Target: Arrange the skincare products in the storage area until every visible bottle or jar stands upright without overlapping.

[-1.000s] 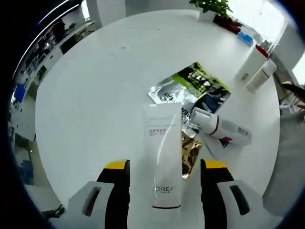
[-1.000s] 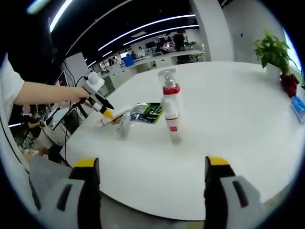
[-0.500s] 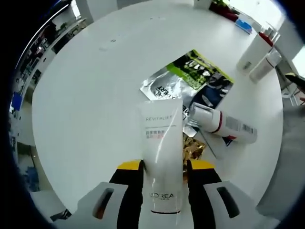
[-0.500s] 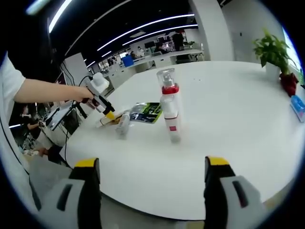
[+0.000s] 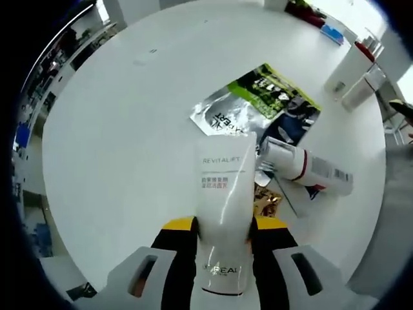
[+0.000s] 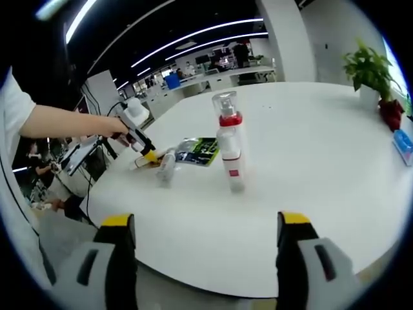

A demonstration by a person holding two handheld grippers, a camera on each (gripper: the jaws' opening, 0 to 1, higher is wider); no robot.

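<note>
White plastic fills the space between the left gripper's (image 5: 222, 226) yellow-tipped jaws: they are pinched against both sides of a white tube (image 5: 223, 216) printed REVITALIFT, its capped end toward the camera and its flat crimped end pointing away over the round white table (image 5: 122, 129). Past the crimped end lie flat sachets – a silver and green one (image 5: 255, 103) partly over a dark blue one (image 5: 290, 126) – and a small gold sachet (image 5: 264, 201) just beside the tube. A white bottle with a red band (image 5: 306, 169) lies on its side on the sachets, its cap end next to the tube. At the far edge of the table two tall white bottles (image 5: 352, 77) stand close together.

In the right gripper view, the right gripper (image 6: 206, 236) hovers at the table's near edge with its jaws spread wide, nothing between them. Ahead of it a bottle with a clear cap and red collar (image 6: 229, 145) stands upright with another bottle right against it – I cannot tell them apart cleanly. Further left, the left gripper (image 6: 139, 139), held by a person's hand (image 6: 106, 126), reaches down to the pile of sachets, where the lying bottle (image 6: 166, 169) also shows. A potted plant (image 6: 371, 74) stands at the far right edge of the table
</note>
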